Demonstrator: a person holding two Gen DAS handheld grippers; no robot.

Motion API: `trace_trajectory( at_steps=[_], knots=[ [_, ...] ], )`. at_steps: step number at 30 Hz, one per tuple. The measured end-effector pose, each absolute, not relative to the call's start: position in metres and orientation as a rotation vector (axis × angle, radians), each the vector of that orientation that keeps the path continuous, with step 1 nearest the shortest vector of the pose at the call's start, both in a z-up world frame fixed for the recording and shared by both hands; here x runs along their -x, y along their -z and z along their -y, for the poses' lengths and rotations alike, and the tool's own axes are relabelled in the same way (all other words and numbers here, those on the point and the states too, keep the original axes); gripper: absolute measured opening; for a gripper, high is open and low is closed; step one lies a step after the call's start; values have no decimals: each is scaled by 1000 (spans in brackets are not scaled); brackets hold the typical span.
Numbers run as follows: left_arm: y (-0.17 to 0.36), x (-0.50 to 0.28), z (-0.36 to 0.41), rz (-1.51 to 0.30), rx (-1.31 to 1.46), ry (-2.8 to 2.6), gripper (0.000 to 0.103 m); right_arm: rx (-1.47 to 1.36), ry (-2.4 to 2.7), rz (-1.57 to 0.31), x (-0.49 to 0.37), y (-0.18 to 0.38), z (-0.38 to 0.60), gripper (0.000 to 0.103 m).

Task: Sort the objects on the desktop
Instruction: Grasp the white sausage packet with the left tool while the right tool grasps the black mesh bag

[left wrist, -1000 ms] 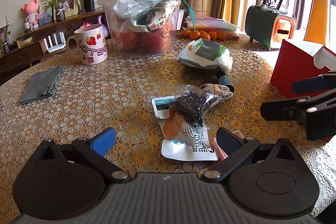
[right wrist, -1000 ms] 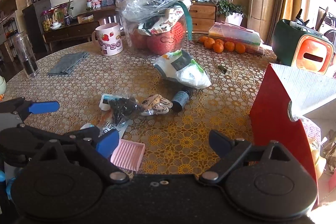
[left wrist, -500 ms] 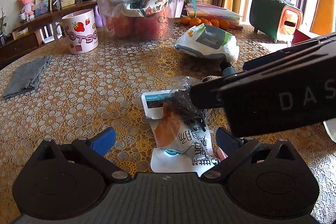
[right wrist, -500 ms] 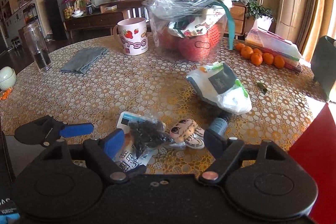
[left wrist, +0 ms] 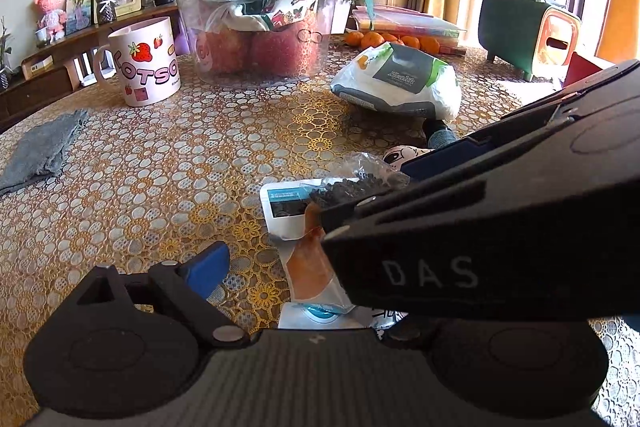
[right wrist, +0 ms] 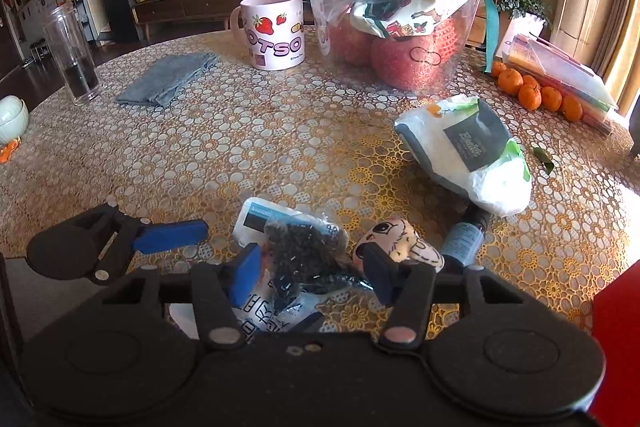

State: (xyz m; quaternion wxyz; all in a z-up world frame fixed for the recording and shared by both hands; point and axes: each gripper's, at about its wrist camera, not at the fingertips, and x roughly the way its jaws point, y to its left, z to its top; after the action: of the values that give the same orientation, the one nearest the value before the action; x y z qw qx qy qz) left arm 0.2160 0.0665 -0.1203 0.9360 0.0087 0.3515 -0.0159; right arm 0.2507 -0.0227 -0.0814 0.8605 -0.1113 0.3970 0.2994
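Presently right tongs [right wrist: 312, 275] straddle the clear bag of dark bits [right wrist: 306, 251], part-closed; left tongs [left wrist: 320, 267] wide. Risk: thin film slips or tears.

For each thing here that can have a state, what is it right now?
Right tongs: open, straddling the bag of dark bits.
Left tongs: open, above the table.
Bag of dark bits: lying on the sachet, not gripped.
Sachet: flat on the table.
Mug: upright.
Glass: upright, dark liquid at the bottom.
Cloth: crumpled.
Tub: full, plastic bag on top.
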Motion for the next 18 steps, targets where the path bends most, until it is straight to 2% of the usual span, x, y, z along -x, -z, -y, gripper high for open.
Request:
trace_trajectory(
  at_steps=[2,6,18],
  knots=[
    [120,-217,-65,-716,-20,38,90,248,-622,-828,-250,81,22,42],
    [119,-217,-64,-713,-20,47,83,244,-611,-827,-250,79,24,33],
    [118,-219,-66,-705,-13,37,70,123,-563,-785,-251,52,60,31]
  ],
)
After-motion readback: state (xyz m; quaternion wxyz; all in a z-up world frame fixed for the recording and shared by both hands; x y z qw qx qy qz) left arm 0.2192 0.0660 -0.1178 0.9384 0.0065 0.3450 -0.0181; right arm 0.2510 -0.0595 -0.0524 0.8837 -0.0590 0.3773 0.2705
